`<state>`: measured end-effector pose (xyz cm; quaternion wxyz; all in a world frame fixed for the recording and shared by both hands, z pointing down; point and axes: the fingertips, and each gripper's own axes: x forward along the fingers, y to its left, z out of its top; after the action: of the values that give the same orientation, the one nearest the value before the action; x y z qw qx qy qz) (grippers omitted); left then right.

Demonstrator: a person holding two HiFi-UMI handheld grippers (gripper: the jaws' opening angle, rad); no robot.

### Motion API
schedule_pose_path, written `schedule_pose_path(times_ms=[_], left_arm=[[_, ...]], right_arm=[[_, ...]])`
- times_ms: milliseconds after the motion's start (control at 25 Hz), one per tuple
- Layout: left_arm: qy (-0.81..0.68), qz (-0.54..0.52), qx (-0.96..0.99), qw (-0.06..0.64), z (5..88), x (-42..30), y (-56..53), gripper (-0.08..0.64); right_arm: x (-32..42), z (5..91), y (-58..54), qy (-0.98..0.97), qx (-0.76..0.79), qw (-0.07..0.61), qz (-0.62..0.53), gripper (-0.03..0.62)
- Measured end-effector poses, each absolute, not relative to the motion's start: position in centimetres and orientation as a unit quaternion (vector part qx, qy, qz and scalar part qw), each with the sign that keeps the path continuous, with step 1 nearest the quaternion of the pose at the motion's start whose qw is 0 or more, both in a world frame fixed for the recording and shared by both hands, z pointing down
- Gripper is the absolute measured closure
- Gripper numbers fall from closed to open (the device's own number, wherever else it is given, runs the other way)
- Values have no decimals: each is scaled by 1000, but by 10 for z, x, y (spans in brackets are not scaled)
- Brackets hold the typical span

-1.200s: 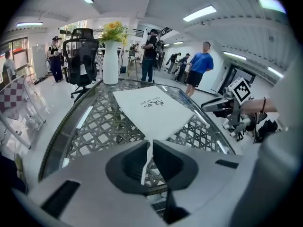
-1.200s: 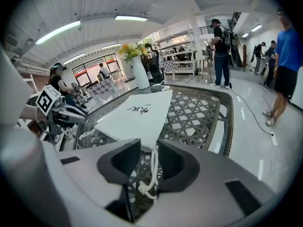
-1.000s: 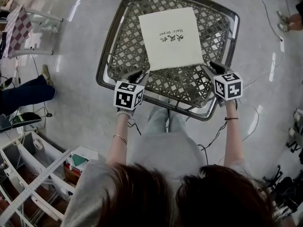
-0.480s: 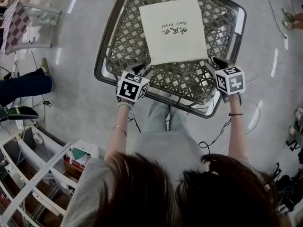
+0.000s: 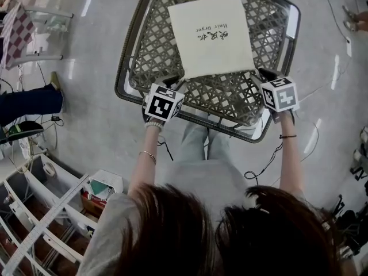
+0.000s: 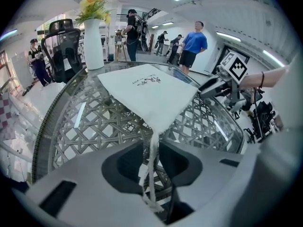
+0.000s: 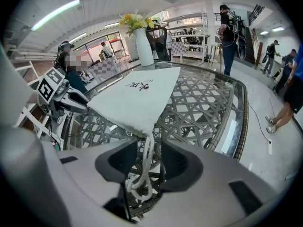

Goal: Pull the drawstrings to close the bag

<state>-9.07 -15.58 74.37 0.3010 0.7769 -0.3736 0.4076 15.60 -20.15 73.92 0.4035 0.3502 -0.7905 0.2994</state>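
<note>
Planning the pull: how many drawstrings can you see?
2: the left drawstring leaves the bag's near-left corner, the right drawstring its near-right corner. More could be hidden underneath.

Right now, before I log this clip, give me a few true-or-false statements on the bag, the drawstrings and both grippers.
1. The white bag lies flat on the woven table. True.
2. A drawstring runs between the left gripper's fingers. True; they have just been closing but do not clamp it yet.
3. Nothing lies between the right gripper's fingers. False: a looped drawstring lies there; the fingers, just closing, do not press it.
4. The vase lies on its side. False: it stands upright, holding yellow flowers.
</note>
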Motion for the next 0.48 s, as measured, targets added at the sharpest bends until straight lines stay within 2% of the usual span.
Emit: schedule_pose_path(times_ms=[120, 200, 480], left_arm=[[-384, 420, 770, 290, 746, -96, -158, 488], [-384, 424, 768, 288, 747, -97, -158, 488], [-378, 435, 769, 277, 744, -93, -157, 495]], right_arm=[[158, 741, -201, -786, 350, 420, 287, 452], [159, 742, -201, -784, 349, 435, 274, 492], [161, 744, -201, -777, 352, 455, 255, 537]])
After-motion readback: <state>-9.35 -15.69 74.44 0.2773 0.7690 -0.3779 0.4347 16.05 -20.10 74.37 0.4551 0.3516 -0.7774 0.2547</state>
